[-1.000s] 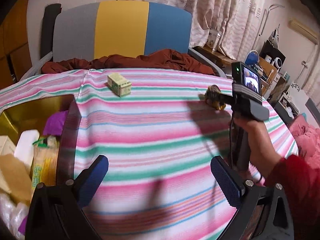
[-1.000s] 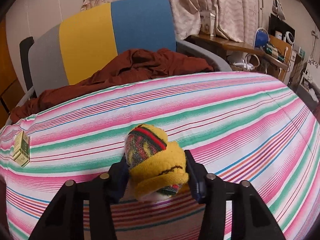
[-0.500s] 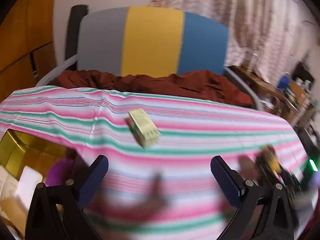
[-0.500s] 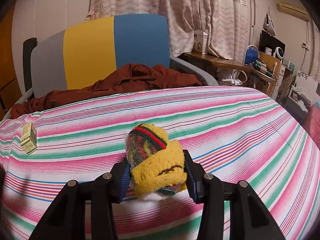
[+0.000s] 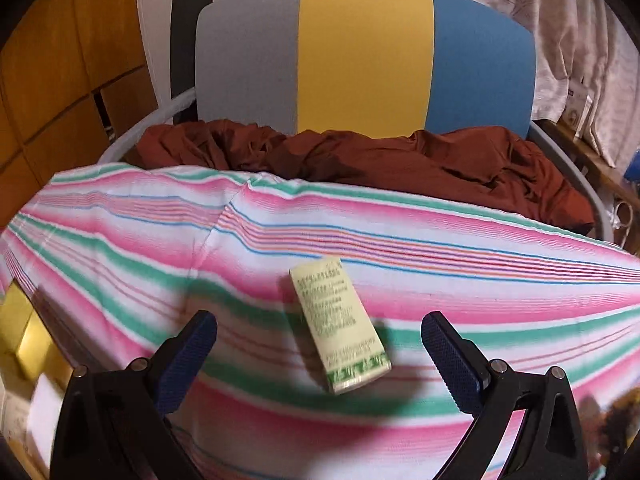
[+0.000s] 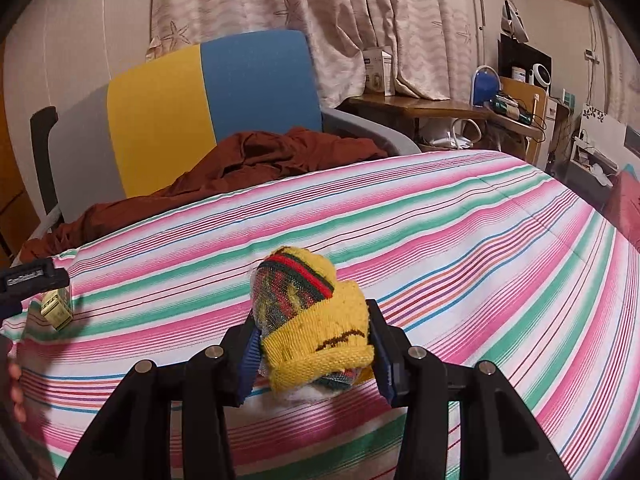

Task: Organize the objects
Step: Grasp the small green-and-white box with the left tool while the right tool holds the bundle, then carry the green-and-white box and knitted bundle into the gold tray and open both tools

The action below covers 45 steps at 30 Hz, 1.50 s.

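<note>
Jaws of left gripper (image 5: 318,354) gape around box (image 5: 339,326); right gripper (image 6: 314,354) alone shows clamped sock (image 6: 314,330).

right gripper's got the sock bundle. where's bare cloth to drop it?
The right gripper holds the sock bundle. Bare striped cloth runs ahead and to its right, up to the brown garment. The left side is crowded: the open left gripper straddles the small box.

Left of the left gripper (image 5: 318,356), a yellow container (image 5: 24,340) is blurred and cut off; the box's (image 5: 340,328) print is unreadable.
</note>
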Tool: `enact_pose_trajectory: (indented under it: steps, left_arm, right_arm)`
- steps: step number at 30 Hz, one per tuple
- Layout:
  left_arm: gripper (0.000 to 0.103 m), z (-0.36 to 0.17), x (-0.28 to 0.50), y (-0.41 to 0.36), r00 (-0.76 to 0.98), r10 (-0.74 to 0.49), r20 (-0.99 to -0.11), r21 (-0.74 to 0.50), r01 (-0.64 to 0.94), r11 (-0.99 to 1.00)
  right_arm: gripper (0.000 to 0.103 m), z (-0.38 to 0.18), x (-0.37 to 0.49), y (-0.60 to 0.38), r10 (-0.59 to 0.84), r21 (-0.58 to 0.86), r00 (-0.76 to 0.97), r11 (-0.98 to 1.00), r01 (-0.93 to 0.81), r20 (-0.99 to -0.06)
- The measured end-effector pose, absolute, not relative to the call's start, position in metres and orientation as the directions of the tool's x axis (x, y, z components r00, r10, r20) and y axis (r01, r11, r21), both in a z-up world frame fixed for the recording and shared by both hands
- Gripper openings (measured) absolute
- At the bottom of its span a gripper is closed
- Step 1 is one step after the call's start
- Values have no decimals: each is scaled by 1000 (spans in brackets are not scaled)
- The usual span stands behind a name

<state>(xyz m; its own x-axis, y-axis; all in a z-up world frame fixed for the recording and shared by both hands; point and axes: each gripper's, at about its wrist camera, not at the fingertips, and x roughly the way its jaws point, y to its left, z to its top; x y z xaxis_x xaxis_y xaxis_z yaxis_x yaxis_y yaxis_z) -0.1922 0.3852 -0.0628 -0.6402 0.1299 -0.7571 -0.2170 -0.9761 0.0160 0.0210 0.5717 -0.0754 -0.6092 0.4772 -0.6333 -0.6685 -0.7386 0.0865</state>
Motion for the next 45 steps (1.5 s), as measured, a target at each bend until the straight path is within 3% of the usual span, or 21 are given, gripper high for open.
enact_pose_trajectory:
  steps: [4,7,12,20,23,34,45]
  left_arm:
    - [102,-72,-203,388,-618,131,-776,3,-211,-978]
    - [87,-84,-208,393,-615,103,-782,40,-214,-976]
    - [82,-90,-210,395,-611,123,-782,31,-235,-971]
    - [40,-86,-200,396,-641,155,-752,31,-269,-963]
    - [32,-86,-195,392,-645,161,-747,34,-278,-960]
    - [31,-84,-151,379,-650,228,-725,23,-354,-935]
    - [31,-67,-83,356,-640,418,-644,-68,-497,-865]
  right_arm:
    - [47,-76,21,570,474,89,-613,-742,-665,-632]
    - [47,-77,21,571,468,98,-618,-743,-662,-632]
    - [47,-79,21,572,461,106,-616,-740,-664,-638]
    - [47,-78,21,568,473,94,-614,-740,-666,-632]
    - [47,-77,21,567,480,86,-614,-741,-666,-626]
    - [47,-77,20,565,497,57,-603,-741,-669,-624]
    - [47,-68,27,542,504,38,-631,-763,-645,-590]
